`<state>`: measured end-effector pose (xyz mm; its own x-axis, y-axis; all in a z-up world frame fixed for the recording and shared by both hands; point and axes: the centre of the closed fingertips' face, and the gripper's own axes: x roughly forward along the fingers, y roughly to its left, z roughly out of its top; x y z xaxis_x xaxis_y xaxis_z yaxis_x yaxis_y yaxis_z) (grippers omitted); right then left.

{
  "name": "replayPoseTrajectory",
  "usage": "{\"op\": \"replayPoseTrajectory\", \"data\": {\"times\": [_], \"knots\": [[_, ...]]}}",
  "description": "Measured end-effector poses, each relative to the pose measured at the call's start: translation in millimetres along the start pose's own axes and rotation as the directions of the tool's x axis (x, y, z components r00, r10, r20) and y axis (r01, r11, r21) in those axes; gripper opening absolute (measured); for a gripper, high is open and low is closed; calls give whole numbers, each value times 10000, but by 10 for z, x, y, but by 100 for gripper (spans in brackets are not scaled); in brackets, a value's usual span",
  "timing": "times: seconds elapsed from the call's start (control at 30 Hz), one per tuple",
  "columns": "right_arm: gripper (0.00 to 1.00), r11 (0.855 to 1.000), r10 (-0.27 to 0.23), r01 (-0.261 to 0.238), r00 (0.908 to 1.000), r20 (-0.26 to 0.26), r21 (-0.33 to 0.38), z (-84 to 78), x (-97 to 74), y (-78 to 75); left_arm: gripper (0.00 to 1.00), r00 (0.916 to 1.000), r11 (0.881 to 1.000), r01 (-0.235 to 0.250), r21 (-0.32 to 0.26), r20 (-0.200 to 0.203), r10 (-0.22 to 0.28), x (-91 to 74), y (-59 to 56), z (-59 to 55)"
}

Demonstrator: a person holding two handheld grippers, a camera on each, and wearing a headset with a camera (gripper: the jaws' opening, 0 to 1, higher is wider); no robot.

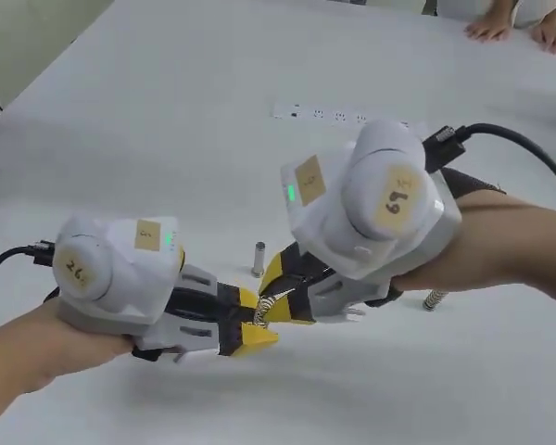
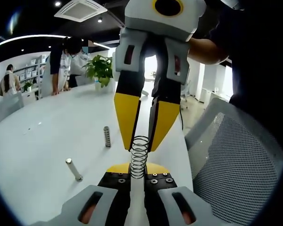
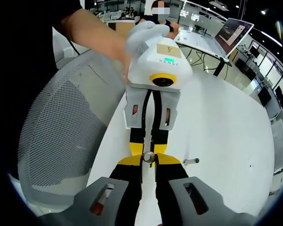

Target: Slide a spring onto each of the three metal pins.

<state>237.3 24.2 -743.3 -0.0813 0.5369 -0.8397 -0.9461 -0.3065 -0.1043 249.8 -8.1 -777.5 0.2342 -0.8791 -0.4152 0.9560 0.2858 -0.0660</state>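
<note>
Jaws, left gripper [image 2: 137, 170]: I see them pinching the spring [image 2: 139, 155] at its base.
Jaws, right gripper [image 3: 149, 162]: nipping its other end.
Bench [image 1: 167, 111]: bare pin [image 1: 259, 259] standing nearby.

Silver spring [image 2: 139, 157]; white, black and yellow left hand-held gripper [image 2: 137, 170] and right hand-held gripper [image 3: 148, 161]; white table [image 1: 213, 74].

Pinched between the yellow tips of the left gripper [image 2: 137, 173] and right gripper [image 2: 142, 137]: a thin silver coiled wire spring [image 2: 139, 157], straight, clear of the table. Just beyond those tips, standing upright: a short bare grey metal pin [image 1: 259, 259]. Further off, past the right gripper: a spring-sleeved metal pin [image 1: 433, 298].
</note>
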Motion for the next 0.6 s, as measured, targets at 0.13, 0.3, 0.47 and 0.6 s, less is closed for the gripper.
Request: {"op": "replayPoseTrajectory", "data": {"times": [0.13, 0.3, 0.47, 0.6], "knots": [[7, 9998, 75, -74, 9999, -76, 162, 3, -5, 2, 1, 10000, 10000, 26, -4, 26, -26, 5, -8, 7], [7, 9996, 219, -213, 9994, -280, 195, -23, -15, 12, 1, 10000, 10000, 32, -43, 33, -32, 10, -15, 5], [6, 9992, 361, -354, 9983, -466, 169, -34, -13, 39, 1, 10000, 10000, 75, -27, 28, -75, 25, -37, 0], [6, 9989, 466, -460, 9961, -749, 100, -42, -18, 55, 1, 9999, 9999, 113, -15, 24, -113, 37, -56, 5]]}}
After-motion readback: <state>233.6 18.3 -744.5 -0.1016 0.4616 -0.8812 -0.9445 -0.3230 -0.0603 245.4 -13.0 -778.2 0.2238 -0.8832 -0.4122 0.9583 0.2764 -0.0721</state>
